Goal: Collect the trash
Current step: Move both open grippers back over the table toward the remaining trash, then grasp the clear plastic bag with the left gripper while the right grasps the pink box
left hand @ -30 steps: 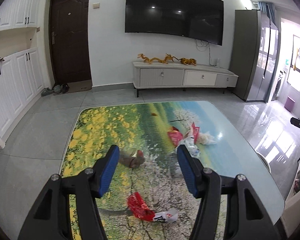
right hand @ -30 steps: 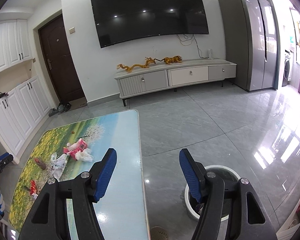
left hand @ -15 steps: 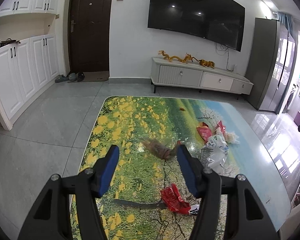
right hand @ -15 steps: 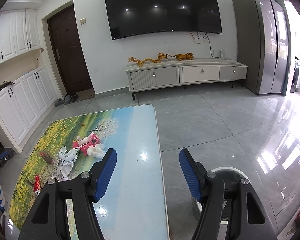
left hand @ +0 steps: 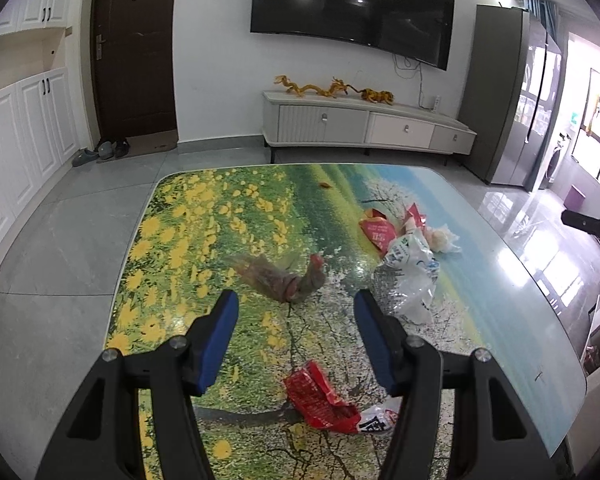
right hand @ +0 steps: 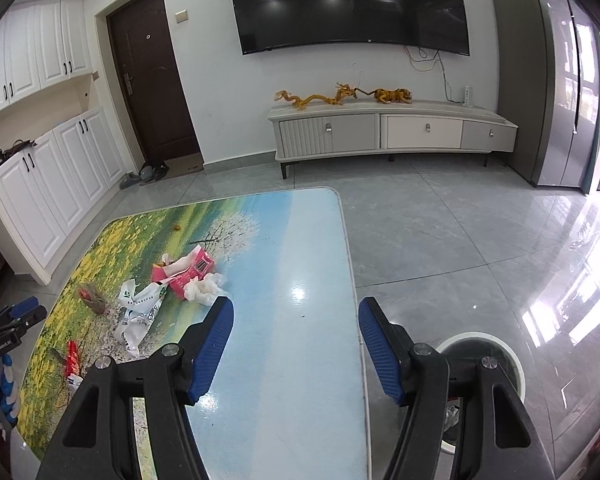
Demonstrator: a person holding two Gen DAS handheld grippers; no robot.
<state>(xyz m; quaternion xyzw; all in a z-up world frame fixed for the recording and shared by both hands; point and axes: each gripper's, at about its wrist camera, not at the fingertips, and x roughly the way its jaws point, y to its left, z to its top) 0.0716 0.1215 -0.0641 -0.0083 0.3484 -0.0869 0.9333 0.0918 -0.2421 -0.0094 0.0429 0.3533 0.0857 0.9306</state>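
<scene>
Done: nothing collected that I can see.
Left: wrappers (left hand: pixel 320 400) and bag (left hand: pixel 408 276) mid-frame on my counter (left hand: pixel 500 300).
Tools: left tool (left hand: pixel 296 340) and right tool (right hand: pixel 296 344) both wide, empty.

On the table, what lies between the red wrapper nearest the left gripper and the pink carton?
The white plastic bag lies between the red wrapper and the pink carton, in the right wrist view.

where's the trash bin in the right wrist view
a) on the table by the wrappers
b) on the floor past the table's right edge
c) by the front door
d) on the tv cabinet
b: the round white-rimmed bin stands on the grey floor just right of the table, partly hidden behind the right claw.
</scene>
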